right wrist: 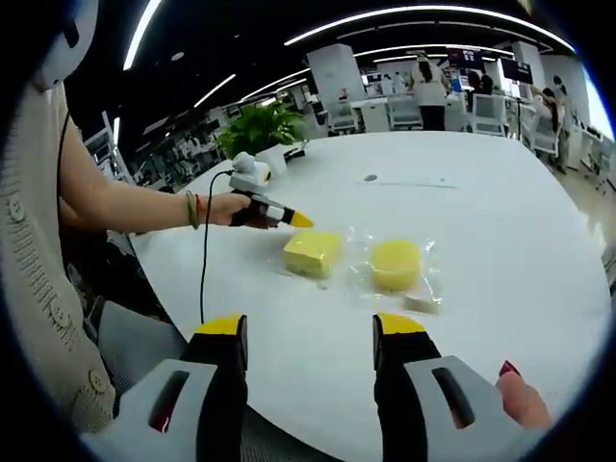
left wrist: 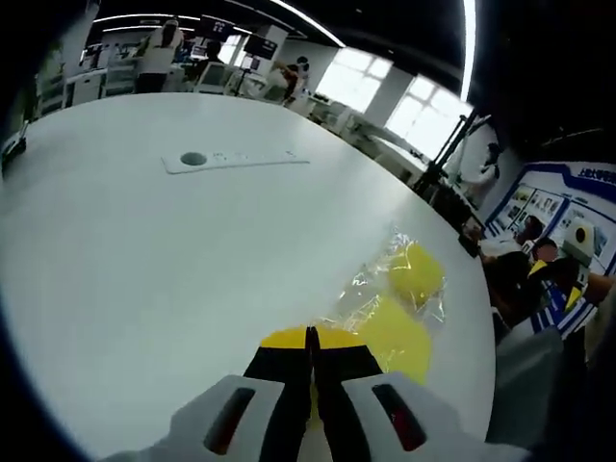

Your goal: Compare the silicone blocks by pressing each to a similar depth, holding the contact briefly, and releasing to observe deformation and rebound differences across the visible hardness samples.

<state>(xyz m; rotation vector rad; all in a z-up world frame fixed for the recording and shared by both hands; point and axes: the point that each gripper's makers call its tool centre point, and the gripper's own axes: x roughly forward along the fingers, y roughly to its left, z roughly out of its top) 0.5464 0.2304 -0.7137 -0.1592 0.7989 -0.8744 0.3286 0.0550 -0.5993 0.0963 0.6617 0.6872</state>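
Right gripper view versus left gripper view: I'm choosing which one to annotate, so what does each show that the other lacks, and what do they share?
Right gripper view alone: the left gripper seen from outside, held in a person's hand with its yellow tips just short of the square yellow block, a potted plant, and the right gripper with jaws wide apart.

Left gripper view alone: a flat white strip with a round grey spot, and the left gripper's jaws closed together.

Both: the white table, the round yellow block and clear plastic wrap.
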